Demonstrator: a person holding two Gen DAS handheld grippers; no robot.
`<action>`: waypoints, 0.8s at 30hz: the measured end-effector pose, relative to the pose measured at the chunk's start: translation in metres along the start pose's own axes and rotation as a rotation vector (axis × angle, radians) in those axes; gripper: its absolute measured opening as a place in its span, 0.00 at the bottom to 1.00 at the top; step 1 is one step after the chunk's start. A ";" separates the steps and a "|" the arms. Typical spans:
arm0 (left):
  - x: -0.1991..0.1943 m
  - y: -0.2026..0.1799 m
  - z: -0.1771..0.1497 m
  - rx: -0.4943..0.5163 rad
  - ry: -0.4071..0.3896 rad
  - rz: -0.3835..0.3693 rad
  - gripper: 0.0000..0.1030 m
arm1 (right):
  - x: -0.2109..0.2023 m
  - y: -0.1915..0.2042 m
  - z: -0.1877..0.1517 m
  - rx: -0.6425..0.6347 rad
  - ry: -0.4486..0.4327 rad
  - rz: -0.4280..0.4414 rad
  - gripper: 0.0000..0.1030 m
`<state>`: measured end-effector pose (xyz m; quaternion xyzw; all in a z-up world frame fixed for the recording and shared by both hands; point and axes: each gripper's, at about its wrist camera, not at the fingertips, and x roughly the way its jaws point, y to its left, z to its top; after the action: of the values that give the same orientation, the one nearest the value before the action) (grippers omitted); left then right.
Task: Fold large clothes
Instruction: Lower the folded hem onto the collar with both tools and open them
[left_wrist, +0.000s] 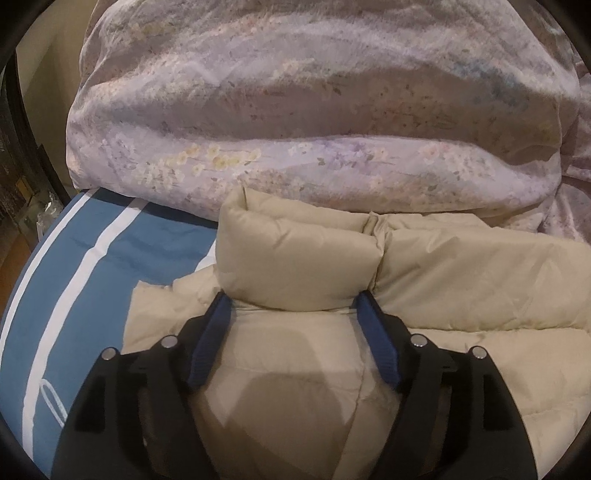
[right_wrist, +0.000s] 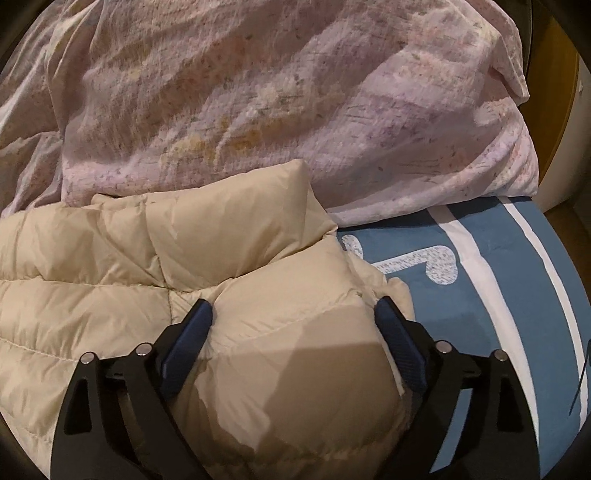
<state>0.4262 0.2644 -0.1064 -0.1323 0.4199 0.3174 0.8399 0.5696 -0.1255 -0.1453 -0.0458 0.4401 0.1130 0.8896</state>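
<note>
A puffy cream quilted down jacket (left_wrist: 461, 266) lay folded on a bed covered by a blue sheet with white stripes (left_wrist: 92, 258), just in front of a heaped lilac floral duvet (left_wrist: 295, 110). The left claw (left_wrist: 291, 306) stood wide over the jacket's left end, padding bulging between its blue pads. The right claw (right_wrist: 295, 310) likewise stood wide astride the right end (right_wrist: 288, 295).

Both wrist views look steeply down and forward from close above the cream puffer jacket (left_wrist: 461, 266) (right_wrist: 110, 266). The left takes in its left end, the right its right end. Both share the jacket, floral quilt (left_wrist: 295, 110) (right_wrist: 277, 103) and blue sheet (left_wrist: 122, 251) (right_wrist: 509, 295).
</note>
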 end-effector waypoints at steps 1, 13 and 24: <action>0.002 -0.002 -0.001 0.001 -0.002 0.009 0.71 | 0.002 0.001 0.000 -0.004 0.004 -0.004 0.91; 0.007 -0.002 -0.002 0.000 0.010 0.015 0.73 | 0.008 0.002 0.001 -0.004 0.018 0.000 0.93; 0.006 -0.002 -0.001 -0.002 0.010 0.017 0.73 | 0.008 0.002 0.001 -0.003 0.015 0.000 0.94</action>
<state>0.4289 0.2649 -0.1118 -0.1314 0.4250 0.3242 0.8349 0.5748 -0.1222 -0.1509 -0.0479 0.4467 0.1134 0.8862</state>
